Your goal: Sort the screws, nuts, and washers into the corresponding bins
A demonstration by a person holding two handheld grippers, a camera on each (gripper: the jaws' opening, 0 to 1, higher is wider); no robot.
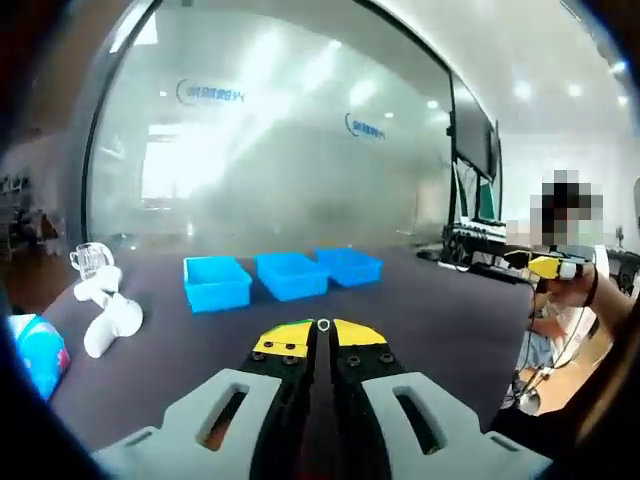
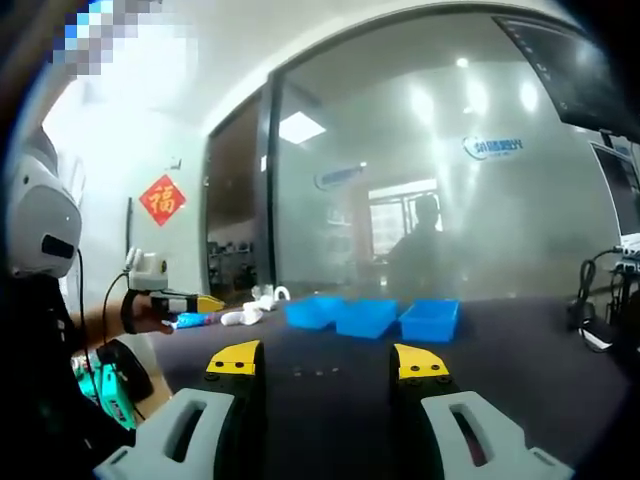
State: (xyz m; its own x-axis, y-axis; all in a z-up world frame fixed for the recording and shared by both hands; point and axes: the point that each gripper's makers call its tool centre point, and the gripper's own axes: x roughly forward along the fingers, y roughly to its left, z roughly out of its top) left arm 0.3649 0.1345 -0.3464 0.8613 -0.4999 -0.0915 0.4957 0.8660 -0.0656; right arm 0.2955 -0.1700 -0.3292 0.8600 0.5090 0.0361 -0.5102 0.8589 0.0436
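Three blue bins [image 1: 283, 274] stand in a row on the dark table [image 1: 420, 310], and they serve as the landmark here. In the left gripper view the left gripper [image 1: 322, 327] hangs on the near side of the bins, well apart from them, its yellow-tipped jaws pressed together on a small metal ring [image 1: 323, 324] that shows right at the tips (a washer or a nut; too small to tell which). To the left of the bins lie some white pipe fittings [image 1: 108, 312] with a clear piece behind them, and a blue-and-white packet [image 1: 38, 352] sits at the table's edge further out.

In the right gripper view the right gripper [image 2: 328, 364] has its jaws spread wide with nothing between them. A few tiny dark specks [image 2: 318, 371] rest on the table between those jaws, on the near side of the bins; these look like loose fasteners not yet sorted, though they are too small to name. The other gripper [image 2: 208, 301] enters from the left of that view, held in a hand.

What the bins hold cannot be seen from this low angle, so how much is already sorted is unclear. My judgement is that the task is under way: one piece is carried and needs dropping in its matching bin, and the specks on the table remain to be picked up
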